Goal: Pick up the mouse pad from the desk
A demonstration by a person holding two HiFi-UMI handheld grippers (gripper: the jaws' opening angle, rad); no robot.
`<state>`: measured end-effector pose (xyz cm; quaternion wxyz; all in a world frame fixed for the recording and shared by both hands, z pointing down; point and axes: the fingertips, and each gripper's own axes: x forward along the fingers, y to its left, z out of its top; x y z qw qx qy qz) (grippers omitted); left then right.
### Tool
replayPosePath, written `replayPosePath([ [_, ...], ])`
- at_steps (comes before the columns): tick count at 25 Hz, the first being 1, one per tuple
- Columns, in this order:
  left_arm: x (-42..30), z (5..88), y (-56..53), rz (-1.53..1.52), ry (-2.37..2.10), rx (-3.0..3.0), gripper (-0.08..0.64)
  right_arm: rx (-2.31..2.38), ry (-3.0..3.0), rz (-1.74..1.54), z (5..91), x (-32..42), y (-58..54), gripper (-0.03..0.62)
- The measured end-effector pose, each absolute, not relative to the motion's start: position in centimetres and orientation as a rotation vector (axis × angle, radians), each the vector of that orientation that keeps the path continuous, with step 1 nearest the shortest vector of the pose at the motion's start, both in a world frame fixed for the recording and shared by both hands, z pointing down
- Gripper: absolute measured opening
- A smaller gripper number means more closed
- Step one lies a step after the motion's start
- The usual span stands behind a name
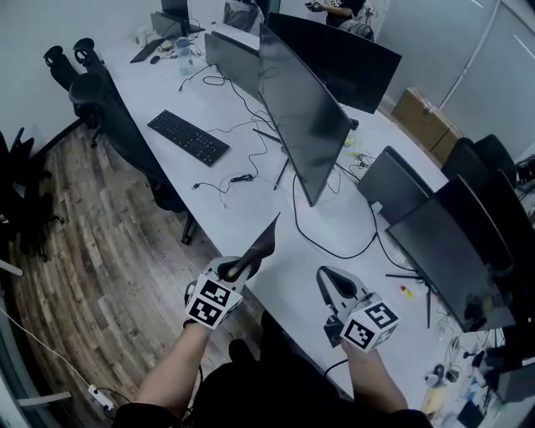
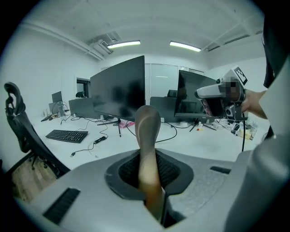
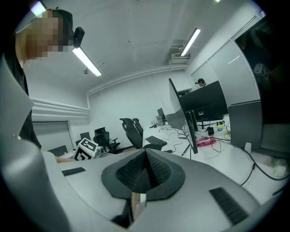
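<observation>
Black mouse pad (image 1: 264,242), white desk (image 1: 251,219)

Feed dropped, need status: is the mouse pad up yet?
Left tongs shut on mouse pad, held clear of desk. Right tongs shut, empty. Nothing blocking.

Seen edge-on in the left gripper view, the mouse pad (image 2: 147,149) is smeared by closeness, and its lower end vanishes between the left gripper's (image 1: 241,269) clamped jaws. At twelve o'clock in the head view a person (image 1: 344,10) is cut off by the frame. Small coloured bits (image 1: 407,292) on the desk (image 1: 242,209) at four o'clock are too tiny to name. A pale sliver (image 3: 136,201) below the right gripper's (image 3: 146,158) meeting jaws cannot be identified.
</observation>
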<state>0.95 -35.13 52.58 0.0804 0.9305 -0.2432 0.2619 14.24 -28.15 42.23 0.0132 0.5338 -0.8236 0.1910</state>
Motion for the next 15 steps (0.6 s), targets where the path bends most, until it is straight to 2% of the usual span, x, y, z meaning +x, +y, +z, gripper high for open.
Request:
replayPosePath([
  [15, -8.0, 46.5, -28.9, 0.605, -0.804, 2.852, 0.051, 1.685, -2.564, 0.564, 40.6, 7.3, -22.2, 0.006],
])
